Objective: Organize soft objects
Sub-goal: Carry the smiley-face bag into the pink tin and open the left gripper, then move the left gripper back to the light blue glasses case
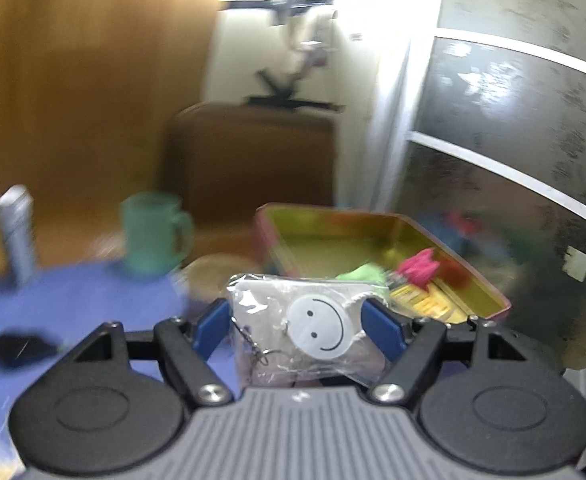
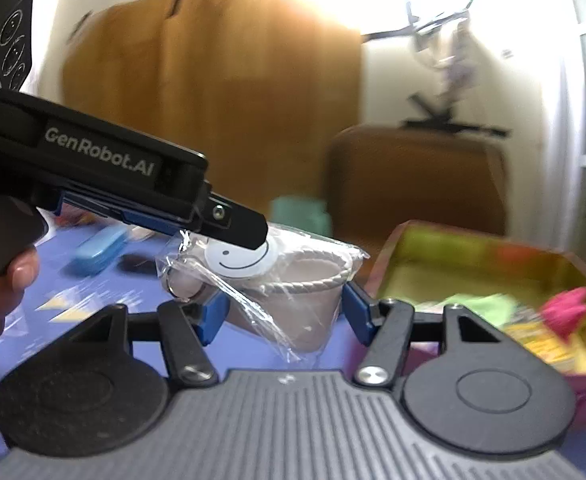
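My left gripper (image 1: pixel 297 316) is shut on a soft grey pouch (image 1: pixel 269 304) in clear plastic wrap with a white smiley badge (image 1: pixel 320 327) and a keyring. It holds the pouch above the blue table, just in front of an open tin box (image 1: pixel 333 240). In the right wrist view the left gripper (image 2: pixel 253 236) comes in from the left, holding the pouch (image 2: pixel 301 300) by its top. My right gripper (image 2: pixel 281 312) is open, its blue pads either side of the hanging pouch. The tin box (image 2: pixel 421 268) holds green (image 2: pixel 477 304) and pink (image 2: pixel 565 314) soft items.
A green mug (image 1: pixel 153 232) and a grey cylinder (image 1: pixel 15 228) stand on the blue table (image 1: pixel 93 300). A dark object (image 1: pixel 21 348) lies at left. A blue case (image 2: pixel 101 248) lies behind the left gripper. A brown chair (image 1: pixel 253 160) stands behind the table.
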The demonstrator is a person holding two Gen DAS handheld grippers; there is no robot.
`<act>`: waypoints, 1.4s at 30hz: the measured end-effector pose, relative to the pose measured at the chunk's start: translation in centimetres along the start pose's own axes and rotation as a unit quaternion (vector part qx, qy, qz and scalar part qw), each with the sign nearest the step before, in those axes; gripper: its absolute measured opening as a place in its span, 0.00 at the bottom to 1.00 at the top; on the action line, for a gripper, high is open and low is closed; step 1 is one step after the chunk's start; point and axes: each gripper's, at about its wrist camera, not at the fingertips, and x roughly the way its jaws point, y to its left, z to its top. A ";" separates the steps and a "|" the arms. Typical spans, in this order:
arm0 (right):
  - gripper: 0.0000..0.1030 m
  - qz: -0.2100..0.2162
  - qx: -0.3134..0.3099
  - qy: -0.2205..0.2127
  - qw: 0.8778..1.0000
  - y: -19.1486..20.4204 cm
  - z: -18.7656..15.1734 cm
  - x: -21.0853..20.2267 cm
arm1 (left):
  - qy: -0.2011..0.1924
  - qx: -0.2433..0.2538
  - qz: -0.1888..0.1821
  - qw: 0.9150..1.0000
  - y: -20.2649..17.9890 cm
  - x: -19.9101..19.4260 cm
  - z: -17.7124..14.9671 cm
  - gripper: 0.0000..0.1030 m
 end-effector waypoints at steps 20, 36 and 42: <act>0.63 -0.175 0.044 0.005 0.984 -13.3 -3.0 1.6 | 0.023 0.041 0.048 0.998 -5.9 12.8 1.1 0.85; 0.63 -0.116 0.121 -0.006 0.986 -9.1 -2.2 -1.6 | 0.055 0.058 0.146 0.986 -1.9 2.8 -3.8 0.87; 0.63 -0.056 0.161 0.018 0.985 -6.9 -1.5 -0.9 | 0.067 0.028 0.175 0.982 1.7 0.4 -5.4 0.87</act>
